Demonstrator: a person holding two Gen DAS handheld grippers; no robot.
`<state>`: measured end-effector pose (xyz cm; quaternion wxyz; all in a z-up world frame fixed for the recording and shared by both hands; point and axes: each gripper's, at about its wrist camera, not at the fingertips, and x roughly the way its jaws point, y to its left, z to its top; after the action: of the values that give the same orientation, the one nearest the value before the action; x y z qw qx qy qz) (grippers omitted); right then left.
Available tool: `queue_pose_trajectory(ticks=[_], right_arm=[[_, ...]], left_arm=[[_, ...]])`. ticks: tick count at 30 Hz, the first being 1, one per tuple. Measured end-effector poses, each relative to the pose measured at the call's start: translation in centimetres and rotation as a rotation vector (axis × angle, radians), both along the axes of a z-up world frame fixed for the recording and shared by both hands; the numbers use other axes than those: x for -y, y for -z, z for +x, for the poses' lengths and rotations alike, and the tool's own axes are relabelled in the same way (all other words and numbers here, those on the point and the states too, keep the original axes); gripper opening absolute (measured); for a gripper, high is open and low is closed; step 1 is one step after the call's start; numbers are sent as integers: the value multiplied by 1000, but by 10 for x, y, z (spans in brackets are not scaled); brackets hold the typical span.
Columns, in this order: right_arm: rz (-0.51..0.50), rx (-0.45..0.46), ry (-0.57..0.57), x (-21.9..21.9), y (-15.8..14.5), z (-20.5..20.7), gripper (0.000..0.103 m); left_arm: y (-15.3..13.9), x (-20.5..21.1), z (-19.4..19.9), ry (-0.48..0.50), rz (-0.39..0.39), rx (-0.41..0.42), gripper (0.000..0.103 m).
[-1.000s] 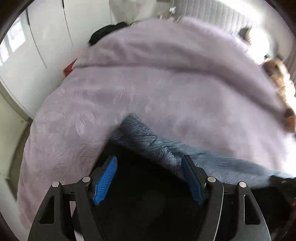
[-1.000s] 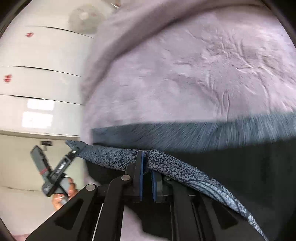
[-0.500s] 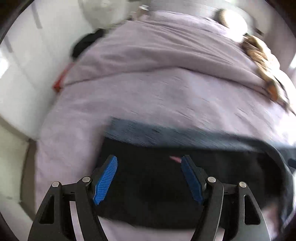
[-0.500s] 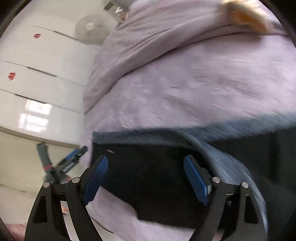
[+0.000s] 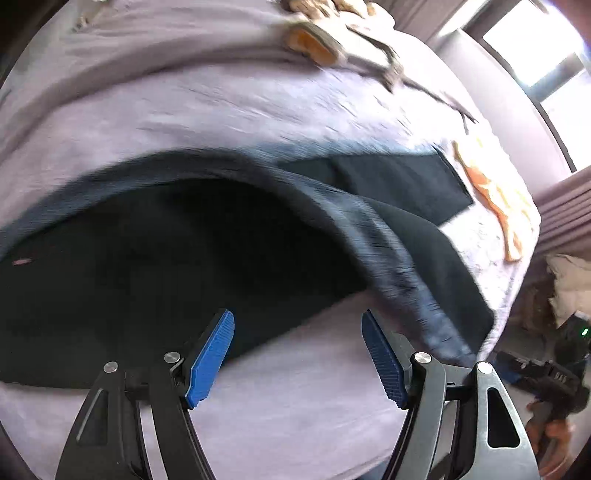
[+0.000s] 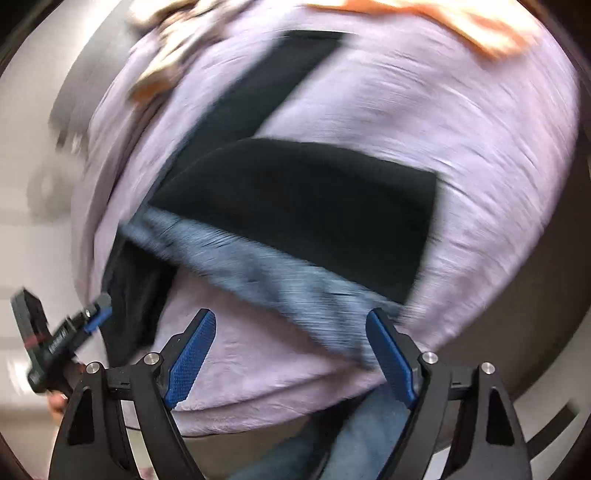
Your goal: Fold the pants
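Note:
Black pants [image 5: 166,251] with a blue-grey patterned waist band [image 5: 388,236] lie spread on the lilac bedspread [image 5: 221,103]. In the right wrist view the pants [image 6: 306,206] lie ahead with both legs fanned apart and the blue-grey band [image 6: 266,269] nearest me. My left gripper [image 5: 297,358] is open and empty just above the bed near the pants' edge. My right gripper [image 6: 290,354] is open and empty over the bed's near edge. The left gripper also shows in the right wrist view [image 6: 92,321] at the far left. Both views are motion-blurred.
Tan and orange clothes [image 5: 321,40] lie at the far side of the bed, and more orange cloth [image 5: 495,199] lies near its right edge. A window [image 5: 543,55] is at the upper right. Orange cloth [image 6: 454,26] lies beyond the pants.
My right gripper was shut on the blue-grey waistband a second ago; it has let go and stands open. Both views have swung to the right along the pants.

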<state>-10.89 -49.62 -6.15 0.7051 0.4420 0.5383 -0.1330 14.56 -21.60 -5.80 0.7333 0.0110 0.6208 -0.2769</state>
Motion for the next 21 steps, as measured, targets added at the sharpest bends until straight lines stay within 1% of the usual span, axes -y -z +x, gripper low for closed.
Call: queue_pose_trajectory(ticks=[2, 3, 5, 6, 8, 9, 10, 11, 12, 13, 14, 15, 16, 18, 19, 21], right_arm=[[91, 28, 61, 25, 12, -18, 82], [116, 35, 67, 33, 18, -21, 81], [154, 5, 63, 47, 33, -26, 76], [183, 1, 64, 51, 41, -26, 75], [304, 26, 60, 60, 55, -30, 70], [382, 33, 45, 59, 65, -29, 69], [437, 29, 30, 52, 74, -26, 65], [481, 18, 18, 49, 82, -26, 57], [520, 8, 15, 46, 88, -27, 51], [548, 7, 19, 45, 92, -28, 28], [559, 3, 25, 44, 94, -30, 9], [558, 22, 28, 46, 91, -32, 9], [560, 72, 24, 49, 80, -30, 7], [542, 137, 11, 60, 56, -24, 7], [531, 176, 6, 70, 42, -17, 7], [498, 253, -15, 94, 16, 6, 7]], left_arm=[[10, 29, -2, 15, -3, -41, 73], [18, 40, 2, 18, 5, -62, 73], [35, 65, -2, 33, 33, -105, 73], [42, 74, -5, 40, 51, -115, 73], [50, 89, -10, 60, 76, -124, 73], [54, 94, -12, 66, 76, -131, 73], [56, 94, -13, 66, 73, -138, 73], [58, 96, -14, 63, 73, -145, 67], [59, 98, -15, 61, 68, -146, 34], [60, 103, -16, 72, 66, -159, 20], [59, 106, -15, 71, 78, -164, 15], [56, 107, -14, 58, 75, -158, 15], [49, 108, -13, 45, 66, -149, 15], [33, 111, -10, 29, 50, -118, 15], [21, 115, -6, 17, 37, -90, 15], [7, 120, 5, -1, 21, -57, 15]])
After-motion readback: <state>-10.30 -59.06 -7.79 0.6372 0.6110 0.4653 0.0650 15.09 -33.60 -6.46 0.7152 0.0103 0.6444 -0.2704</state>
